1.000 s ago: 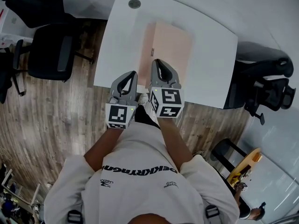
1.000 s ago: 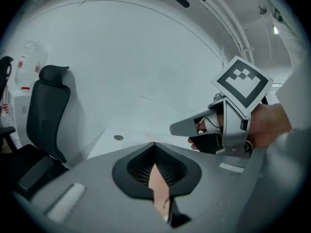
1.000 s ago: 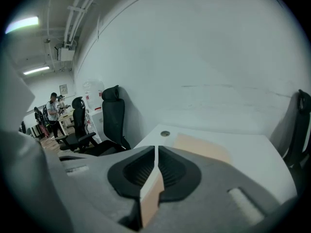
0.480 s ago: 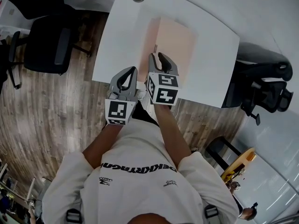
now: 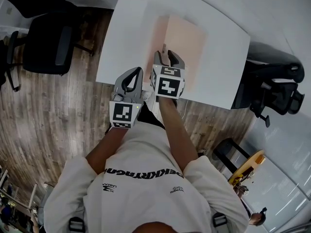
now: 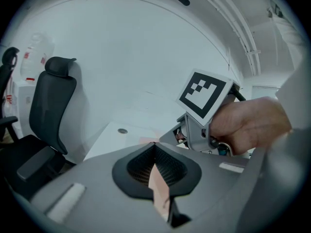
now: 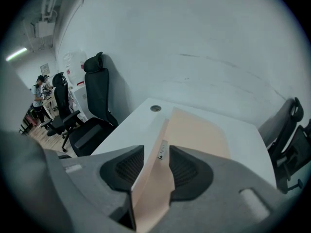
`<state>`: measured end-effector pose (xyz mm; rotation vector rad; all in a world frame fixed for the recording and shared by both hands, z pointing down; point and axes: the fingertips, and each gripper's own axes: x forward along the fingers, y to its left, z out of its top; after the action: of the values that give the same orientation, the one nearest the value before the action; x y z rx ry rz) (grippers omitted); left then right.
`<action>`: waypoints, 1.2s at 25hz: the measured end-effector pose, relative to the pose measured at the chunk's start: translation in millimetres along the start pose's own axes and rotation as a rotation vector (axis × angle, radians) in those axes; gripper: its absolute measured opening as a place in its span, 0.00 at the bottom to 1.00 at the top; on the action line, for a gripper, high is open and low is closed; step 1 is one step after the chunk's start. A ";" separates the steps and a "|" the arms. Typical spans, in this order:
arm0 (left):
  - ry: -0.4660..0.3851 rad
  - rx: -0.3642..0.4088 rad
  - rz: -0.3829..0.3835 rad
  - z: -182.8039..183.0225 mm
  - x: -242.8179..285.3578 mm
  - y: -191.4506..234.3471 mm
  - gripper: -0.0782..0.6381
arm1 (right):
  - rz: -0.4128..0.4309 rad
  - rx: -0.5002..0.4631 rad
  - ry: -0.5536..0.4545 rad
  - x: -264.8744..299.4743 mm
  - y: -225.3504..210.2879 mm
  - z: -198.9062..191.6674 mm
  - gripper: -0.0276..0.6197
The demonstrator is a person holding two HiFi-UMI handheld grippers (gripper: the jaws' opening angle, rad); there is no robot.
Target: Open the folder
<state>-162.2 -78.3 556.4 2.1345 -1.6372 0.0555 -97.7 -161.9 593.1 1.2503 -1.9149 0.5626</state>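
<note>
Now, risk: with the right jaws loosened, the raised cover (image 7: pixel 153 188) could fall shut.
Left gripper (image 6: pixel 155 144): jaws together, seemingly pinching a peach strip of the folder (image 5: pixel 187 38).
Right gripper (image 7: pixel 156 148): jaws apart, just opened, cover edge standing between them.
Folder: flat on the white bench (image 5: pixel 121 38).

My left gripper (image 5: pixel 137 73) reaches forward almost level, its fingers closed on a thin edge of the pale peach paper folder (image 5: pixel 187 38). My right gripper (image 5: pixel 165 54) sits just beside it, a little farther forward and tipped steeply down. Its fingers have just been opening and stand apart, with the folder's raised cover upright between them. My bare forearms (image 5: pixel 177 135) run forward side by side from short white sleeves (image 5: pixel 68 188).
</note>
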 end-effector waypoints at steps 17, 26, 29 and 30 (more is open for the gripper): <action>0.017 -0.010 -0.013 -7.6 -3.4 7.0 0.09 | -0.097 -0.004 0.078 23.9 -7.0 -15.8 0.35; 0.025 -0.013 -0.022 -10.6 -2.4 9.8 0.09 | -0.143 -0.049 0.086 21.6 -9.9 -17.4 0.33; 0.031 -0.004 -0.035 -12.2 0.1 6.0 0.09 | -0.139 -0.032 0.071 18.8 -12.9 -15.7 0.31; 0.034 0.000 -0.040 -12.8 0.6 4.6 0.09 | -0.138 -0.027 0.066 17.5 -14.0 -15.3 0.31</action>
<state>-163.4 -75.0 569.6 2.1537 -1.5748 0.0784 -83.5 -166.9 615.6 1.3187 -1.7606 0.4978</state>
